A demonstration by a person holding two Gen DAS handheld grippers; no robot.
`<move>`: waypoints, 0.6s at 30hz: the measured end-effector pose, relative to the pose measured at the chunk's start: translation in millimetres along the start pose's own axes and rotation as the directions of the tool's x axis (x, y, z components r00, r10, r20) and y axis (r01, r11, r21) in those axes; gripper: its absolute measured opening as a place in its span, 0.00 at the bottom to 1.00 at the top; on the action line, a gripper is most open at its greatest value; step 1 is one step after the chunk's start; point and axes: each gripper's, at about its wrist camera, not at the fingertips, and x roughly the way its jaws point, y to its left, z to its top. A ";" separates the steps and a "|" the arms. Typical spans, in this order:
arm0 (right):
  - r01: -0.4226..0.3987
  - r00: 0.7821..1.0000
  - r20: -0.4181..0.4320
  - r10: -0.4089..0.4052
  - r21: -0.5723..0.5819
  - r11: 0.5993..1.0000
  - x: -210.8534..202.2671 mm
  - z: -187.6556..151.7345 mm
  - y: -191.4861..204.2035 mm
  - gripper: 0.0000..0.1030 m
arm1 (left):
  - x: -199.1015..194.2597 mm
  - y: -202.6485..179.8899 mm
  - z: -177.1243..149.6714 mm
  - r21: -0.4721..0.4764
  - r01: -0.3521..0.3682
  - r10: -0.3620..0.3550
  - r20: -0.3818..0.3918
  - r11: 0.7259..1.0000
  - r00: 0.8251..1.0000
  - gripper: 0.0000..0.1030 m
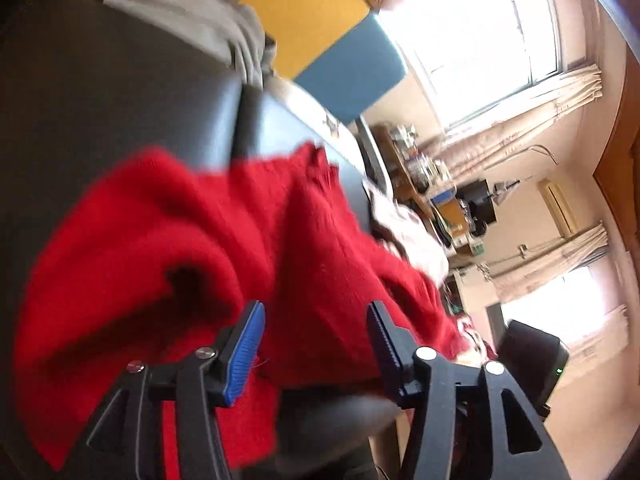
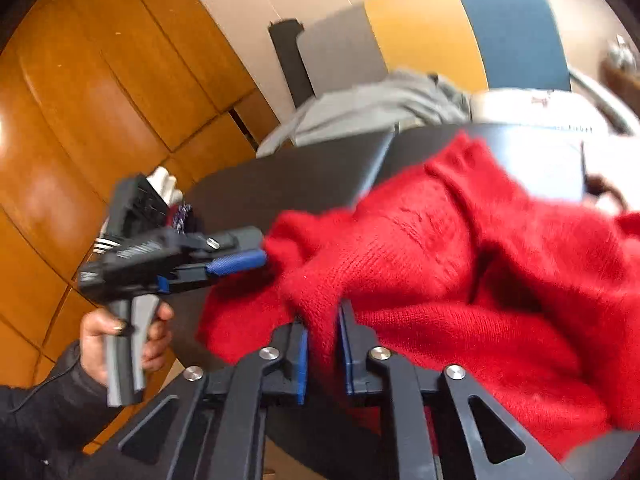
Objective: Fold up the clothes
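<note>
While the red sweater (image 2: 460, 264) lies bunched by the dark table's (image 2: 288, 176) near edge, right gripper (image 2: 323, 344) pinches a fold; left gripper (image 1: 316, 340) gapes, apparently empty. Next: re-grip w/ left, spread flat.

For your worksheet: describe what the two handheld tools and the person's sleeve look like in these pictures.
Each tool, left tool and right tool, has black linkage arms with silver bolt heads and ribbed blue pads. Seen from the side, the left tool shows a grey pistol handle. The sleeve is dark and padded.
</note>
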 end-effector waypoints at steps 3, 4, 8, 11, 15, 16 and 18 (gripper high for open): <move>0.000 1.000 -0.007 0.000 0.012 1.000 5.7 -19.1 4.0 0.35 | 14.6 4.8 -21.6 -0.021 -0.016 0.015 -0.040 1.000 0.999 0.55; 0.019 1.000 0.012 -0.019 -0.002 1.000 -1.3 -20.2 -0.3 0.42 | 18.3 6.9 -26.2 -0.028 -0.024 0.023 -0.042 0.999 0.999 0.55; 0.230 0.969 0.116 -0.219 -0.097 0.968 -34.3 -18.3 -16.3 0.55 | 23.3 10.2 -30.6 -0.039 -0.062 0.062 -0.001 0.997 0.998 0.55; 0.493 0.863 0.232 -0.448 -0.200 0.847 -48.7 -9.2 -23.6 1.00 | 24.4 10.7 -18.1 -0.042 -0.069 0.071 0.034 0.997 0.997 0.55; 0.653 0.755 0.219 -0.618 -0.337 0.678 -8.8 13.2 -57.7 0.95 | 33.3 9.8 -6.3 -0.044 -0.118 0.119 0.020 0.992 0.993 0.55; 0.672 0.733 0.192 -0.653 -0.360 0.647 2.8 16.2 -67.5 0.70 | 32.2 6.2 -4.9 -0.018 -0.142 0.142 0.030 0.990 0.989 0.54; 0.656 0.747 0.137 -0.651 -0.317 0.685 4.5 30.8 -90.4 0.12 | 26.4 -1.2 -2.2 0.042 -0.175 0.173 0.051 0.984 0.984 0.54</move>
